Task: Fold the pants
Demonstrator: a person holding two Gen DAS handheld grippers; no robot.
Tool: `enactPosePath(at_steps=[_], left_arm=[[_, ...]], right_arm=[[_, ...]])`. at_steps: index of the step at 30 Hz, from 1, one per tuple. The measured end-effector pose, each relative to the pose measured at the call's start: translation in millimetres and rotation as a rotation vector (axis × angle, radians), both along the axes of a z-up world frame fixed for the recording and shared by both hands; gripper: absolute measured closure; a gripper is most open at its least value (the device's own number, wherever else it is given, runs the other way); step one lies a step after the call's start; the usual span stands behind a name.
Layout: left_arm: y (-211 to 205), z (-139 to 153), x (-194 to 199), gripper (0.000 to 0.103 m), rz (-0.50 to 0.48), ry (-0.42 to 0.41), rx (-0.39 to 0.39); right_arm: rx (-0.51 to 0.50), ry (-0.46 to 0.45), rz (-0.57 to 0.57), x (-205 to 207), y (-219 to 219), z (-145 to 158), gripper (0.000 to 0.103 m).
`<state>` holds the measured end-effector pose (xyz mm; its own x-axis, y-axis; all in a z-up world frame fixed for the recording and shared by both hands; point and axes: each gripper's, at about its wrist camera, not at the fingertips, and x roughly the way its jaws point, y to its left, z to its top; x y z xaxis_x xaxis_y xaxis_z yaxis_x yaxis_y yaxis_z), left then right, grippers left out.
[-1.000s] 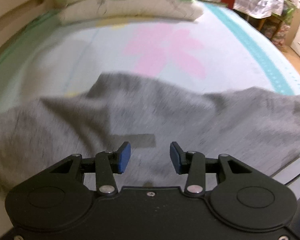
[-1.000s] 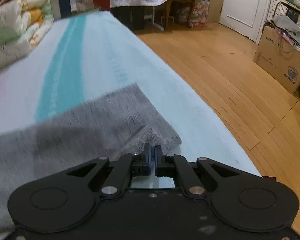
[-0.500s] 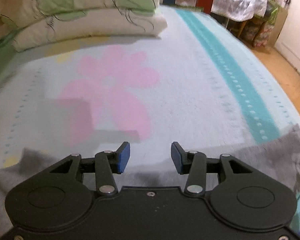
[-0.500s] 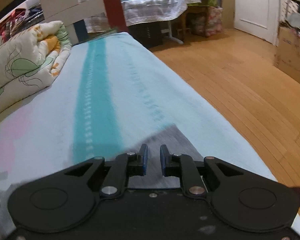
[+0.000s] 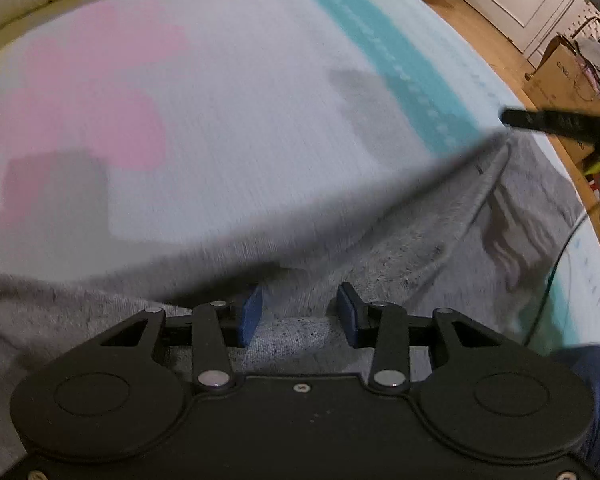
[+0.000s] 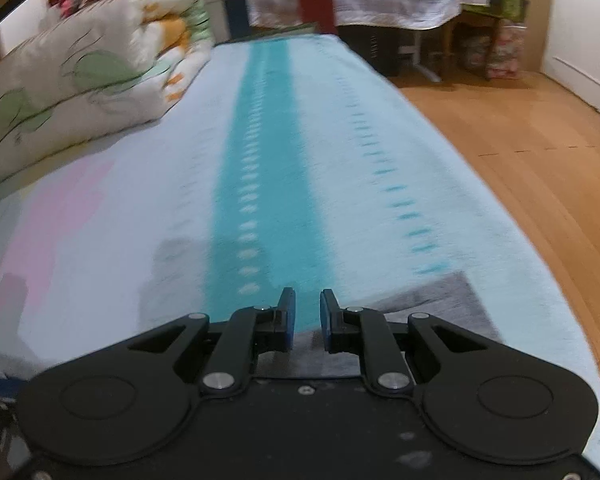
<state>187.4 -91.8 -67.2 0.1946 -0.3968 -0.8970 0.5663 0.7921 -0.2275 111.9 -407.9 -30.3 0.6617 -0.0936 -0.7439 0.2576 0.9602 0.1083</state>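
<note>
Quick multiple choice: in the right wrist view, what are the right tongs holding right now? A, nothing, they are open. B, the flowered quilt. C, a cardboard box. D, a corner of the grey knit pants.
A: the right tongs stand apart with only the teal-striped bed cover showing through the gap, and the grey knit pants lie beneath, ungripped.

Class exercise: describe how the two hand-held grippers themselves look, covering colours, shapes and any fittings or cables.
Both hand-held grippers, left and right, share one design: matte black bodies with two round housings, black linkage arms on silver pivot pins, and blue-padded fingers. A thin dark cable runs beside the left one.
</note>
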Motion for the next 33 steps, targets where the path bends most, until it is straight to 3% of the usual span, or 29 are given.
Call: enactPosePath(at_steps=[5,12,16,21,24,26,31,33], left_arm=[[4.3,-5.0,-9.2,0.055,0.033,-0.029,-0.01],[10.9,-2.1,34.8,0.055,0.141,-0.038,-0.017],[21.0,1.7,64.2,0.055,0.259,-0.039,-0.043],[26.3,7.1,87.1,0.055,0.353,-0.161,0.088],[46.3,23.7,83.5,0.055,0.397,-0.184,0.024],[58.6,33.8,73.1,0.055,0.402,-0.204,-0.011],[78.0,42.3,42.6,0.054,0.359,-0.275,0.013],[83.6,37.7,38.9,0.054,0.344,-0.259,0.015]], right_arm=[[0.027,0.009,0.106,7.9,29.8,-1.3,0.086],[0.021,0.072,0.276,5.9,81.3,-6.7,0.087],[-0.002,0.056,0.246,-3.0,82.7,-5.7,0.087],[0.014,0.002,0.161,-14.1,61.0,6.0,0.087],[0.03,-0.003,0.152,-23.3,45.9,11.8,0.086],[0.043,0.035,0.174,-26.8,39.0,9.6,0.086],[-0.021,0.134,0.214,-21.1,37.9,-15.2,0.086],[-0.037,0.188,0.164,-11.7,31.1,-31.7,0.094]])
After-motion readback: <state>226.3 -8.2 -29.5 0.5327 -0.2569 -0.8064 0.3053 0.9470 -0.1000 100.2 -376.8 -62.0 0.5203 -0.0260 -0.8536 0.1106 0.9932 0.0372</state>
